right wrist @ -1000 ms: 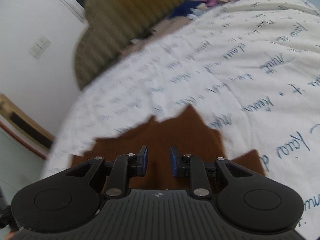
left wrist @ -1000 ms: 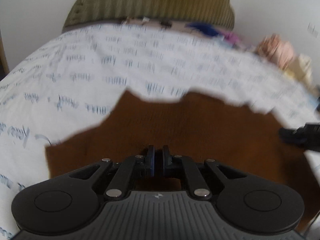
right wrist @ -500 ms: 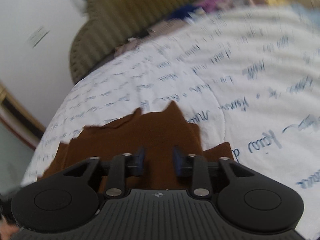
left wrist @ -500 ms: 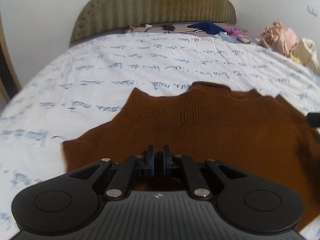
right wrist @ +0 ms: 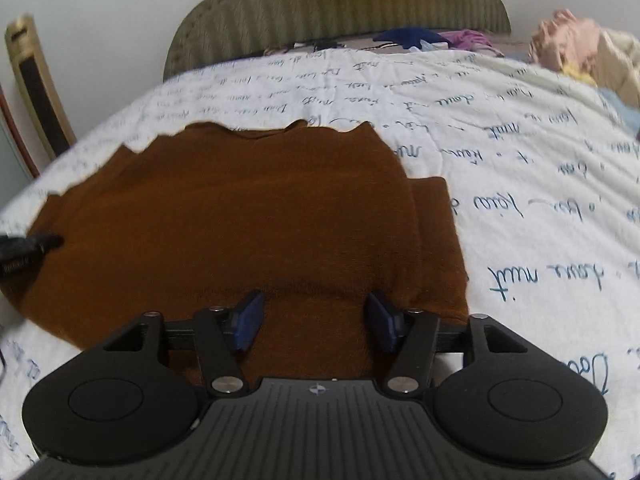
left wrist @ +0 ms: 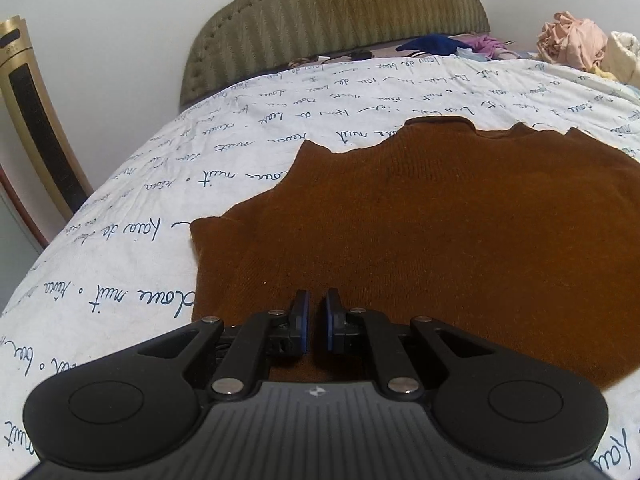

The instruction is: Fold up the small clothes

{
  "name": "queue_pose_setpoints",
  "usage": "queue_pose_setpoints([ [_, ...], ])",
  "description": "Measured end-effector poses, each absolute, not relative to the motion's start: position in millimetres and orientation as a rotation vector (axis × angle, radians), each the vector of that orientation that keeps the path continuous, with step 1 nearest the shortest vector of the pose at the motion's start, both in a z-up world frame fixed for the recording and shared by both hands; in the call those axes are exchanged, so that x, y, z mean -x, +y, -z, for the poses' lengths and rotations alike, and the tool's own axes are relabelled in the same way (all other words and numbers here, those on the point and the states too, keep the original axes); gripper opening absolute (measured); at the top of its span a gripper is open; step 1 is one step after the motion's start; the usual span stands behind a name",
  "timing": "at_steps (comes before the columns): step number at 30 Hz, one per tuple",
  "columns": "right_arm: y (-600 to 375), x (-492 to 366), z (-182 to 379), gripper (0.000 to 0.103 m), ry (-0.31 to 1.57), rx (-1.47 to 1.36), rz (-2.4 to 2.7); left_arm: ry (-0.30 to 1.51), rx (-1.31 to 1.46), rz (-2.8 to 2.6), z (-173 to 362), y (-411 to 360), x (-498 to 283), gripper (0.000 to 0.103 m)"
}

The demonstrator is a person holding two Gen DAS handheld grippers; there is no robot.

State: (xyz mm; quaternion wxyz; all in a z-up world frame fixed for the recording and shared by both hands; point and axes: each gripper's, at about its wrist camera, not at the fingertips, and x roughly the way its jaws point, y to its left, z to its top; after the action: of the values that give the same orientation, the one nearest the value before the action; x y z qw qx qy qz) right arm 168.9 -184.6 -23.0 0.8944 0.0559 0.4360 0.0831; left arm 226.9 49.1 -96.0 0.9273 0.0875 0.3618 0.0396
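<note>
Spread the right gripper [right wrist: 314, 304] wide, from the narrow gap of half a second earlier, and swung its view round to face the headboard [right wrist: 336, 4] squarely. Hovered low over the near edge of the brown sweater [right wrist: 240, 208], with nothing held between the blue pads. Brought the left gripper [left wrist: 313, 300] lower and nearer to the same near edge, its jaws apart by only a thin slit, a touch wider than before. Could not tell whether any cloth was pinched in that slit.

Found the sweater lying spread and mostly flat on the white bedsheet [left wrist: 240, 152] printed with blue handwriting, neck towards the headboard, one sleeve already turned in along the right side in the right wrist view. Judged this as the garment just laid out and let go on the right, so ready for the first real fold, with no fold of the body yet made.

Lost the sweater's near hem beneath both gripper bodies. Cut off its right side at the edge of the left wrist view. Glimpsed only a dark blurred tip of the left gripper at the left rim of the right wrist view. Made out a heap of other clothes [left wrist: 572, 40] at the far right, too crumpled to name.
</note>
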Motion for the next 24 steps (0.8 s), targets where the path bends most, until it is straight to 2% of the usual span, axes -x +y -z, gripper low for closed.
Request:
queue_pose_setpoints([
  [9, -181.6, -144.8, -23.7, 0.063, 0.829, -0.157, -0.216, 0.740, -0.148, -0.076, 83.0, 68.8, -199.2, 0.008],
  [14, -176.3, -123.2, 10.8, 0.066, 0.973, -0.053, -0.168, 0.723, -0.192, -0.073, 96.2, 69.0, -171.0, 0.008],
  [16, -174.5, -111.4, 19.4, 0.070, 0.906, -0.014, -0.188, 0.721, -0.191, -0.081, 98.8, 67.6, -163.8, 0.008],
  [21, -172.4, -118.3, 8.4, 0.071, 0.940, -0.032, -0.180, 0.750, -0.157, -0.078, 84.7, 74.1, -164.4, 0.008],
  [24, -179.3, -116.7, -17.9, 0.070, 0.874, -0.106, -0.208, 0.702, -0.152, -0.067, 65.5, 77.6, -168.3, 0.009],
])
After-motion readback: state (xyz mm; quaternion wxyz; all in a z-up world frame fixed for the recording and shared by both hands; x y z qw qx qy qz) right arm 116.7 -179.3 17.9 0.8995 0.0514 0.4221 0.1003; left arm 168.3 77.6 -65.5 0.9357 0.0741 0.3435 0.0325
